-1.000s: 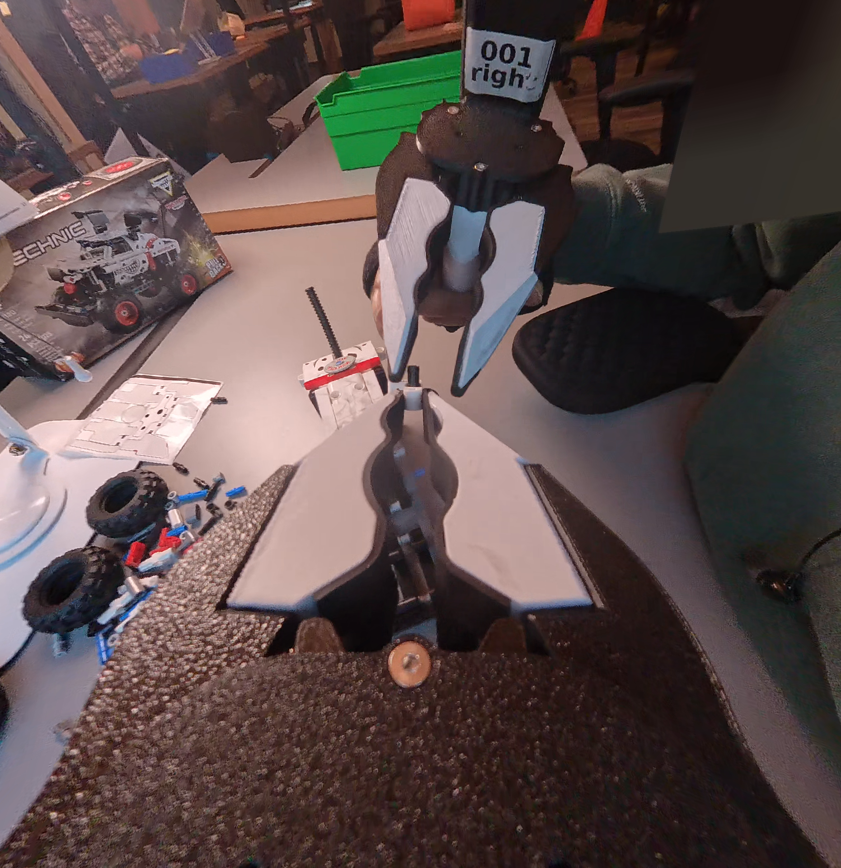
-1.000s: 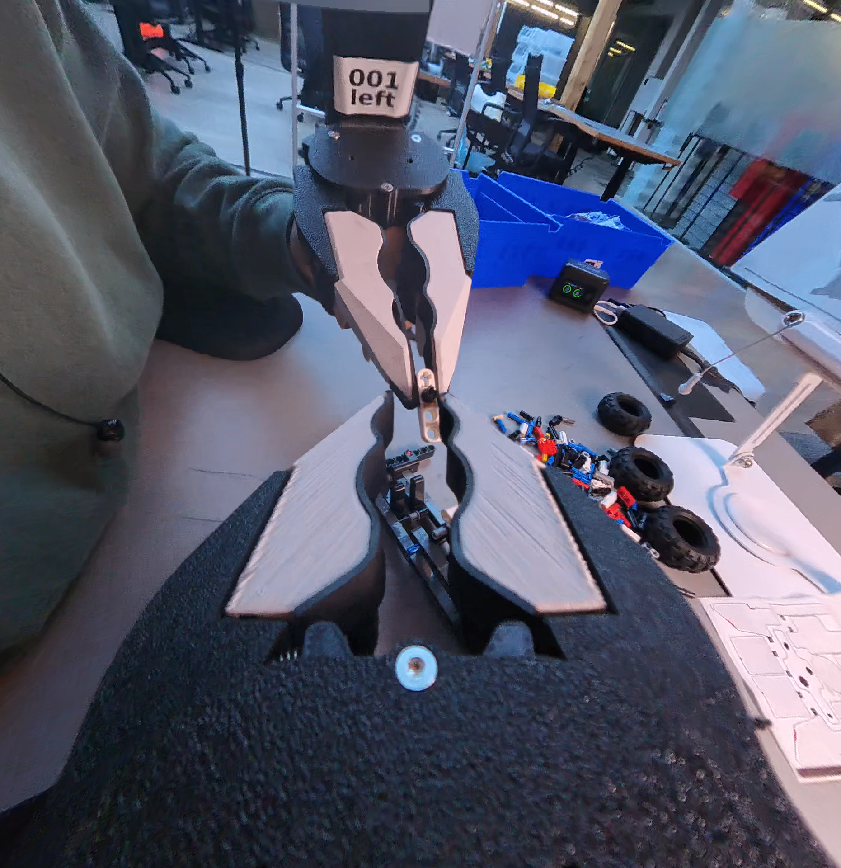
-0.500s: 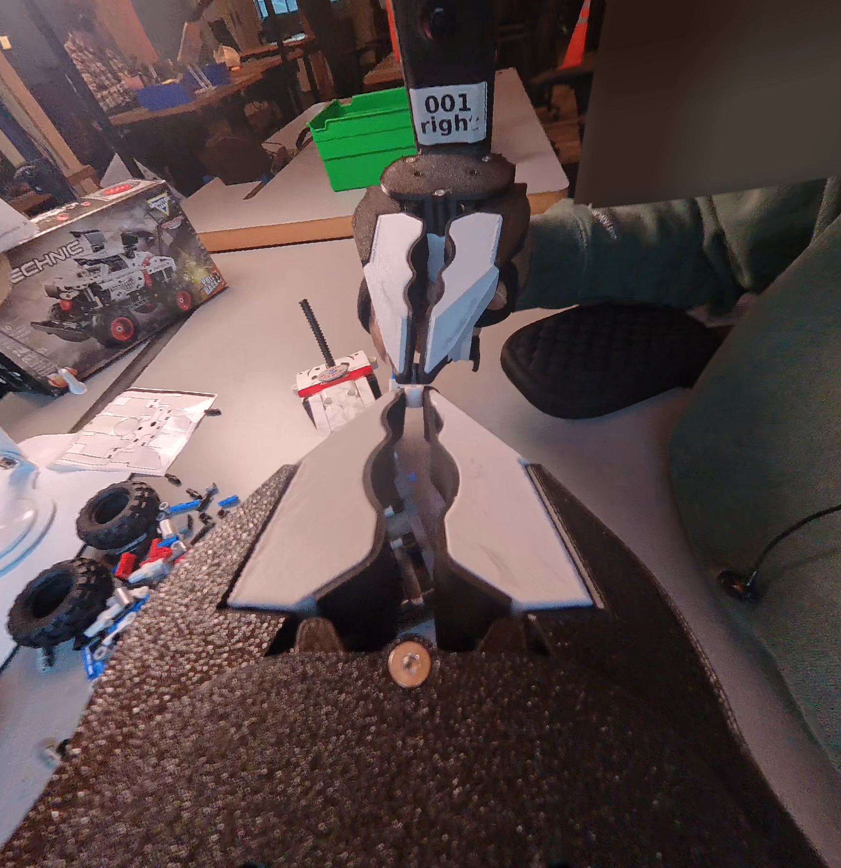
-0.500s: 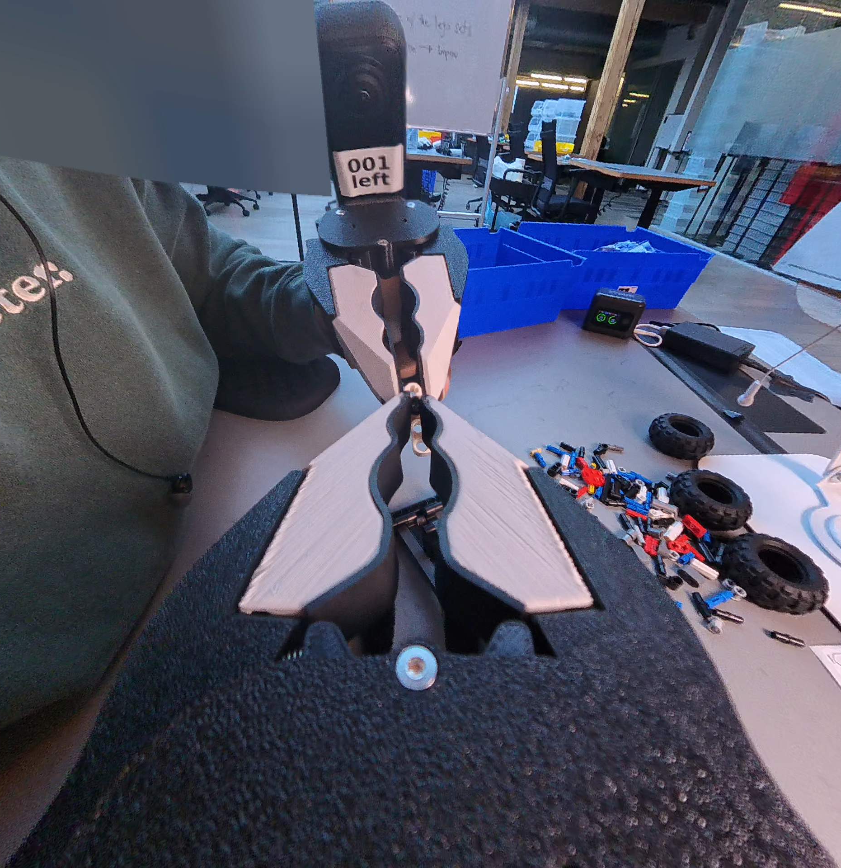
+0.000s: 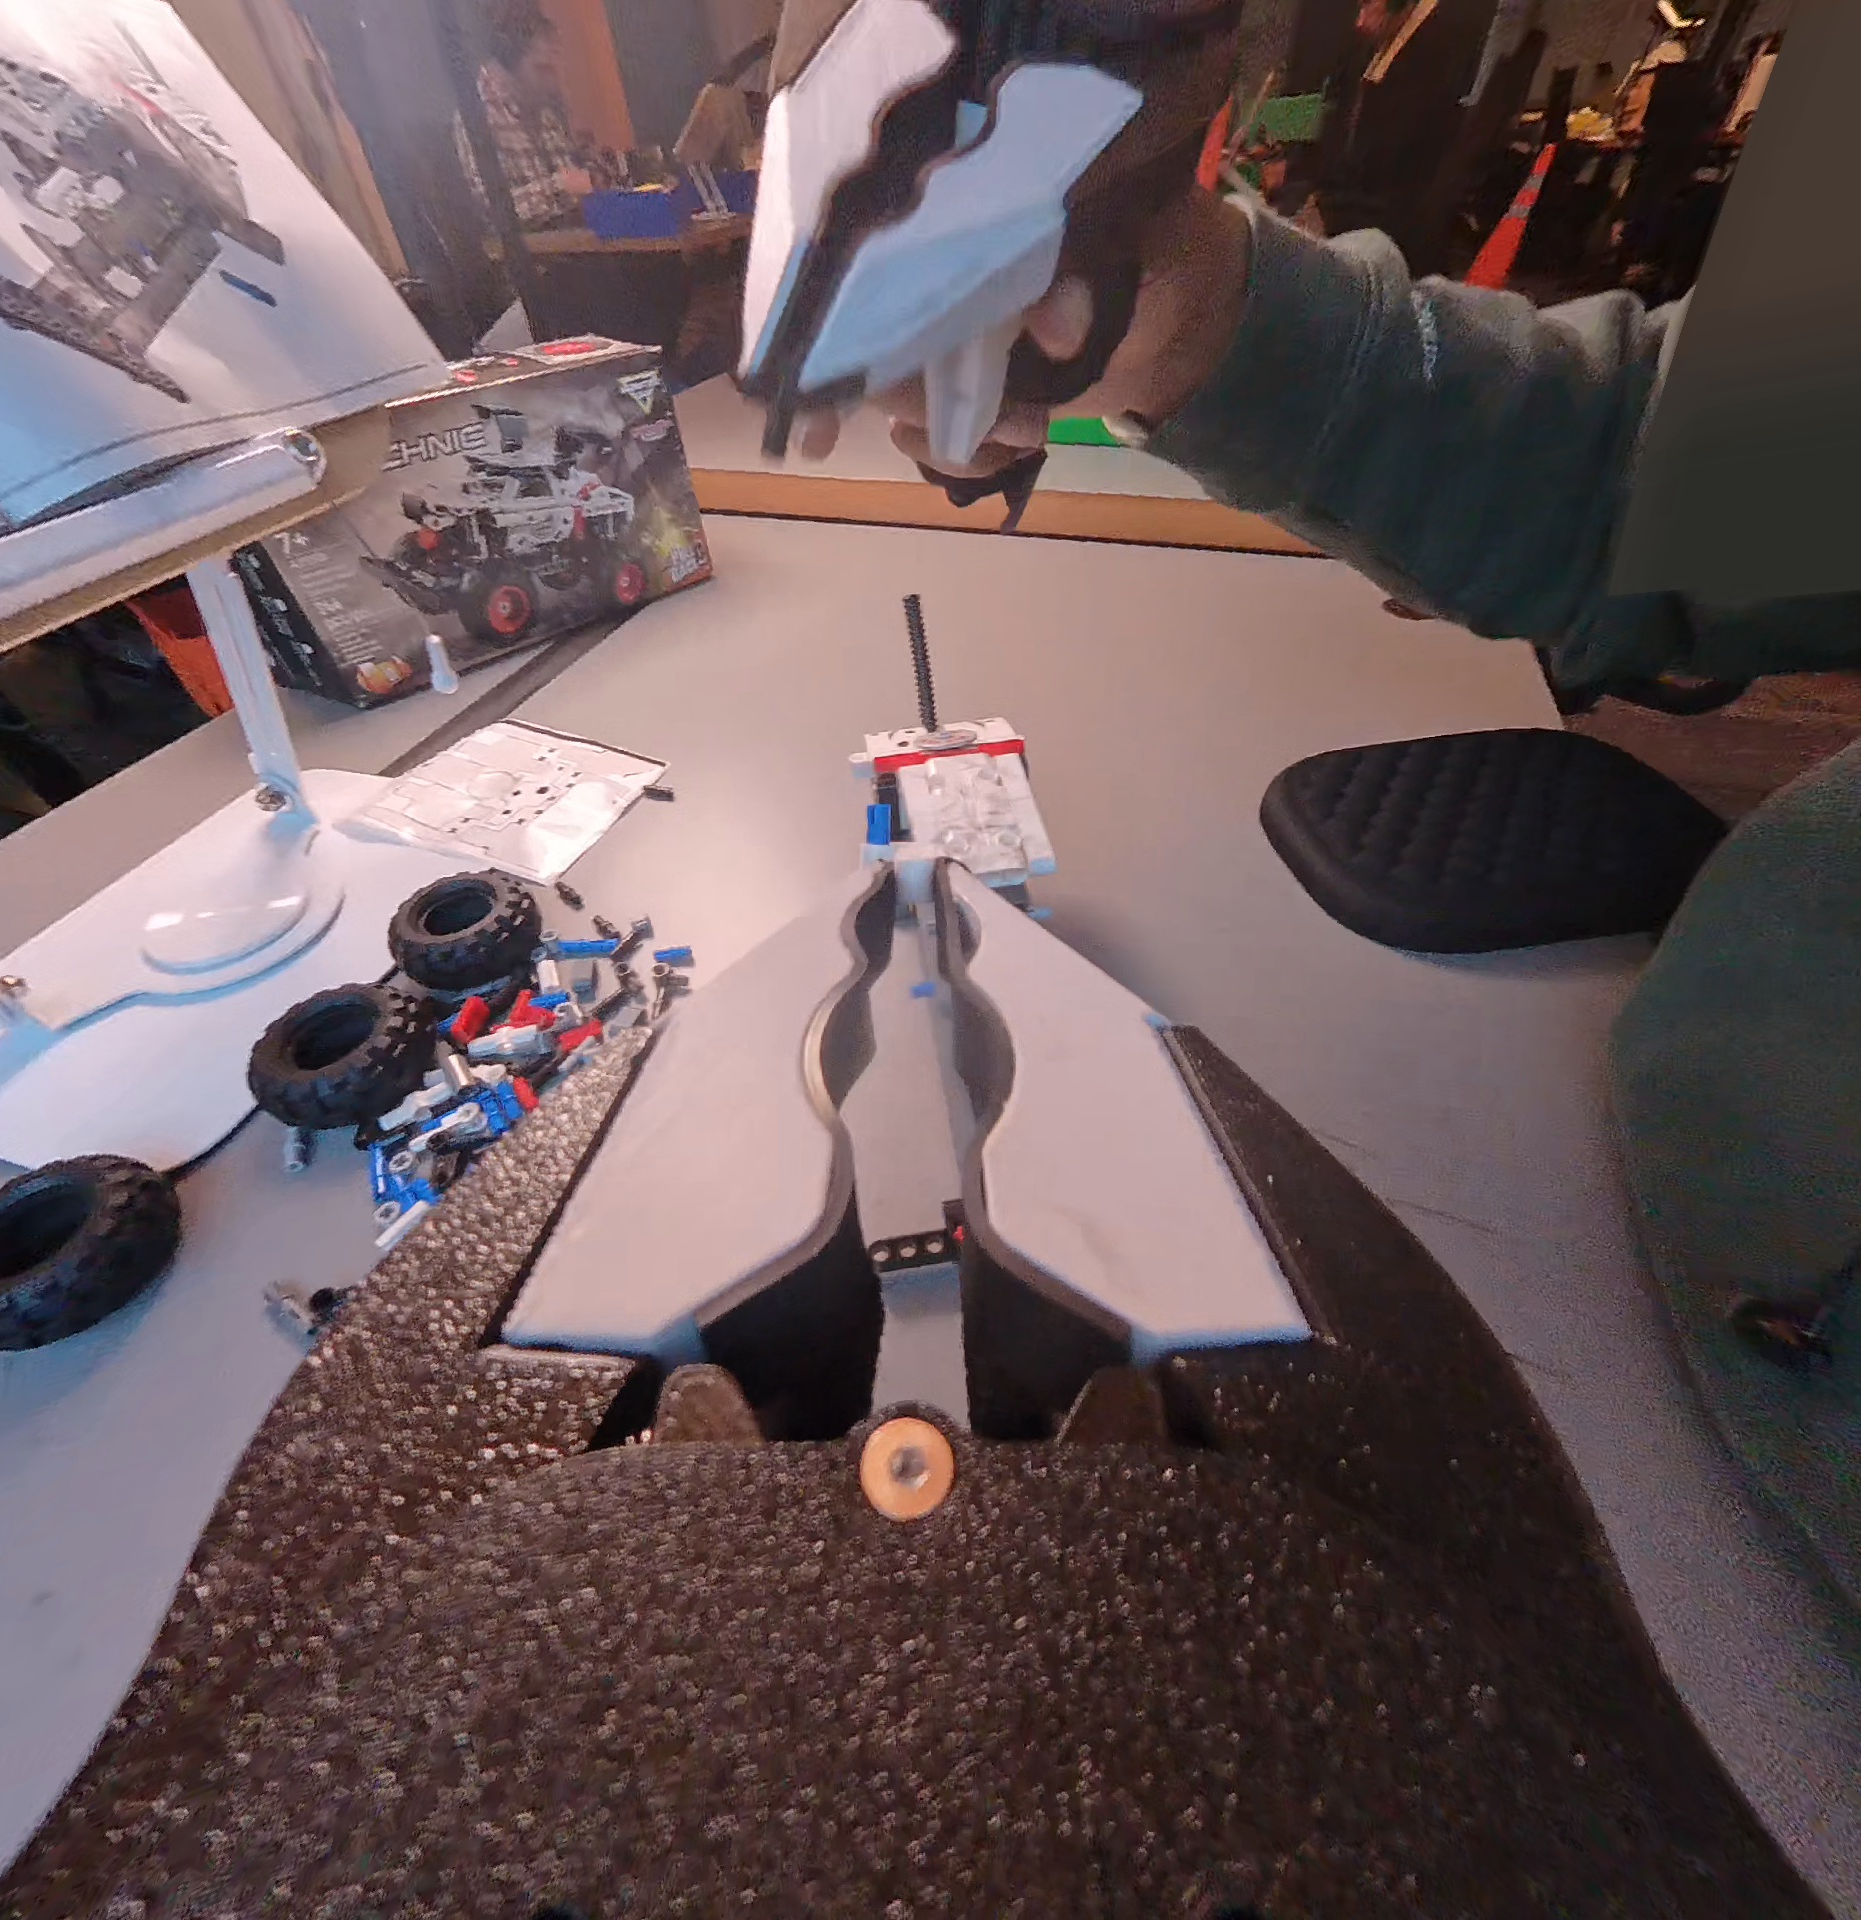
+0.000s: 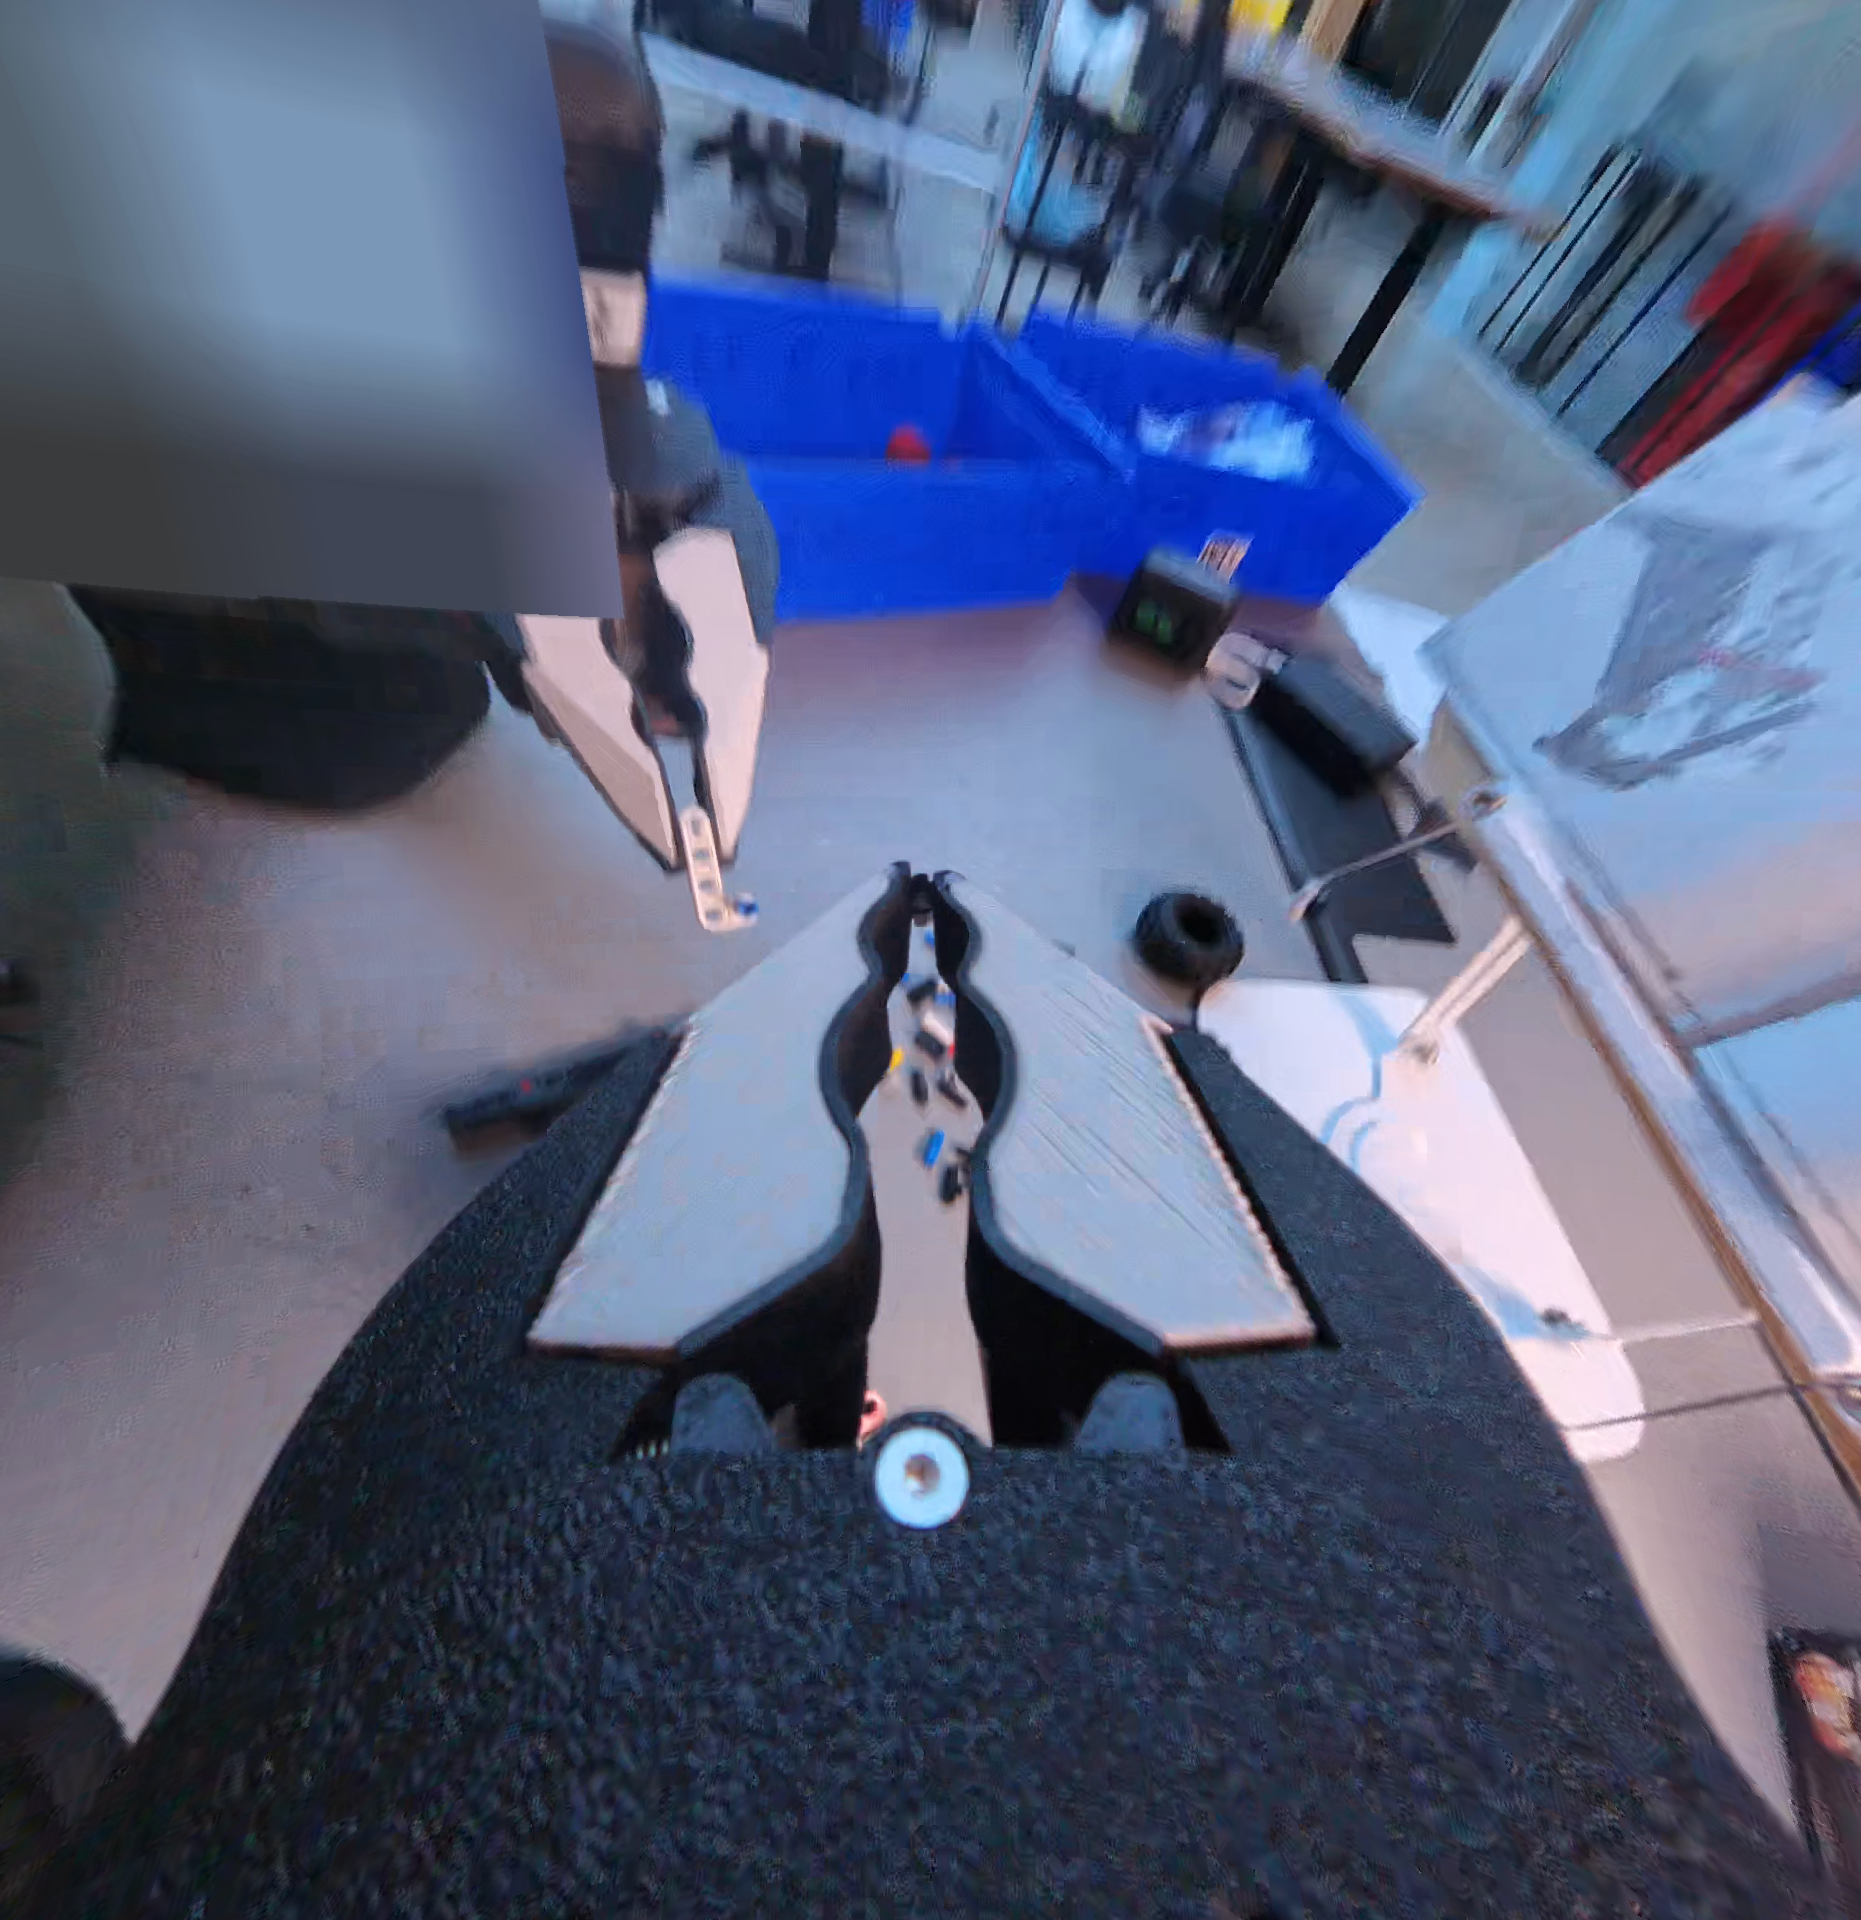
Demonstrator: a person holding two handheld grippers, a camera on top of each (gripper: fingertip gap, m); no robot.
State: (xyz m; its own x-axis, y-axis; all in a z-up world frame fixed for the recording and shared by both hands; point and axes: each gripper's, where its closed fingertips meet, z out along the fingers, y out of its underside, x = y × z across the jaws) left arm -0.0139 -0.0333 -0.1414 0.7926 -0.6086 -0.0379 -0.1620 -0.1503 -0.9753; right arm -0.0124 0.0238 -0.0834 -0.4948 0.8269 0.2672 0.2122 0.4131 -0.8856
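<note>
My left gripper (image 5: 913,883) is shut on a light grey beam with holes (image 5: 921,864) and holds it above the table. The right wrist view shows the left gripper (image 6: 697,831) and the beam (image 6: 706,873) hanging from its tips, with a small blue piece at the lower end. My right gripper (image 6: 918,885) is shut, with a small black pin (image 6: 918,900) pinched at its tips. It is raised high and blurred in the left wrist view (image 5: 775,384). A white and red brick assembly (image 5: 952,805) with a black axle (image 5: 921,665) lies on the table beyond the left tips.
Black tyres (image 5: 344,1049) and a pile of small loose parts (image 5: 510,1049) lie to the left. A sticker sheet (image 5: 510,805), a kit box (image 5: 490,540) and a booklet stand (image 5: 251,727) are behind. A black pad (image 5: 1477,842), a black frame piece (image 6: 531,1091) and blue bins (image 6: 957,488) are also here. The grippers' ends are close to 9 cm from one another.
My right gripper has lifted up and away from the beam, shut on the black pin. The two grippers have come apart. The left gripper still holds the beam.
</note>
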